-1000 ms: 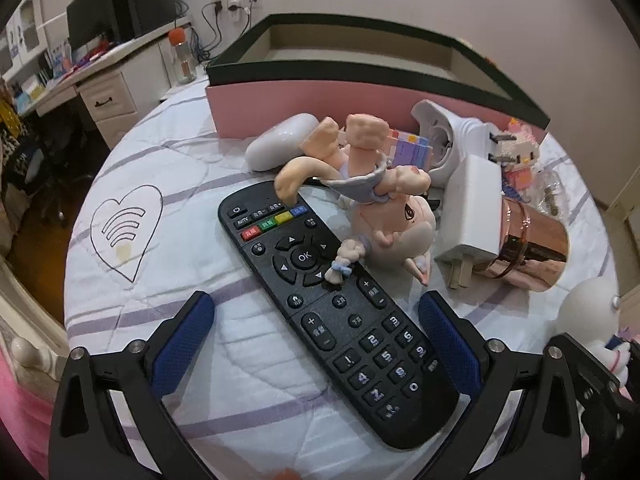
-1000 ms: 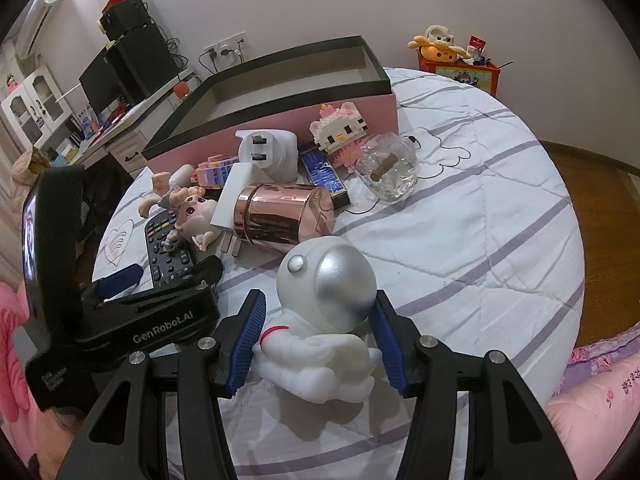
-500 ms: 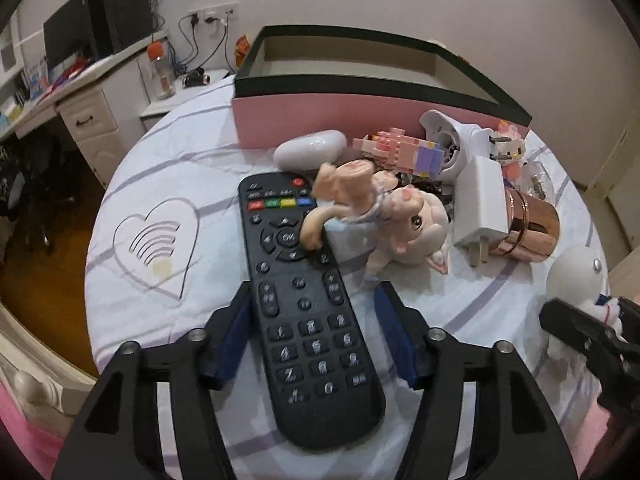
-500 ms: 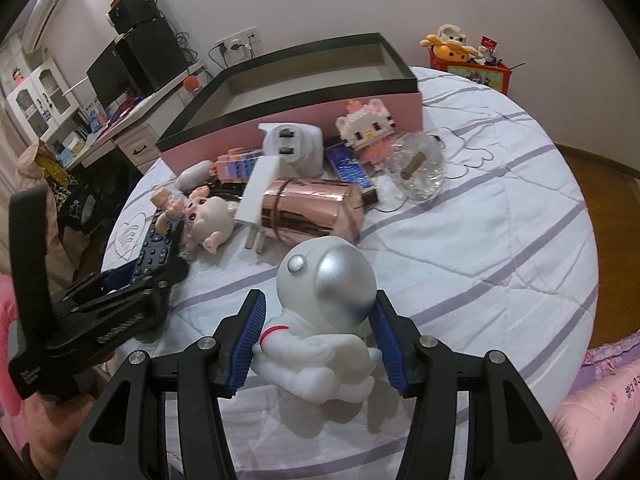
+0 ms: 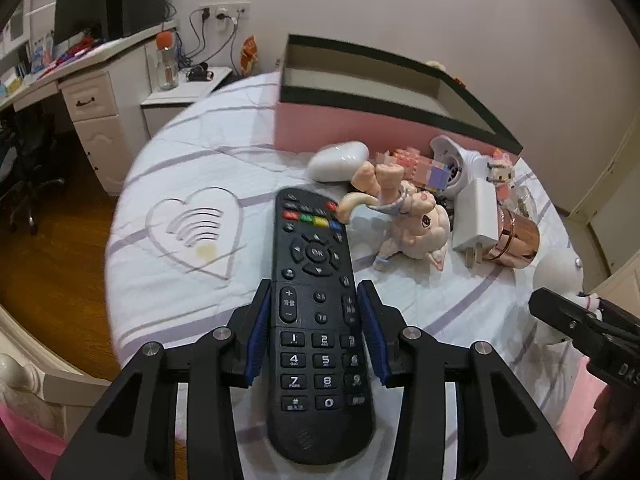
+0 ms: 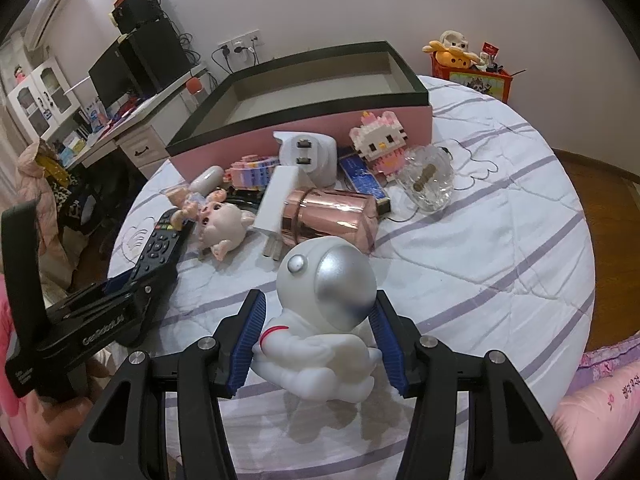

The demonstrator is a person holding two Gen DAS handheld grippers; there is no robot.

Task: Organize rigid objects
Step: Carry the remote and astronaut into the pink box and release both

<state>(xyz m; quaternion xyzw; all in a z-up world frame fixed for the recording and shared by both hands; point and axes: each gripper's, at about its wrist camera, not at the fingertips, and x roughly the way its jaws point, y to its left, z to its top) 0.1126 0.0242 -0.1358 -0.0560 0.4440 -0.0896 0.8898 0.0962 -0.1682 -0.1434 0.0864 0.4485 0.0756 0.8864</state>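
Left hand-held gripper point(image 5: 316, 336) newly clamped on remote point(image 5: 318, 320), lifted end visible only from right wrist.

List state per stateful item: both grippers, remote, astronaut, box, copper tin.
left gripper: shut on remote
remote: gripped
right gripper: shut on astronaut
astronaut: gripped, upright
box: open, looks empty
copper tin: lying on side

The right gripper point(image 6: 316, 340) holds a white spaceman toy point(image 6: 324, 312) between its 2 blue pads, seemingly lifted. At 12 o'clock sits the pink box point(image 6: 304, 136).
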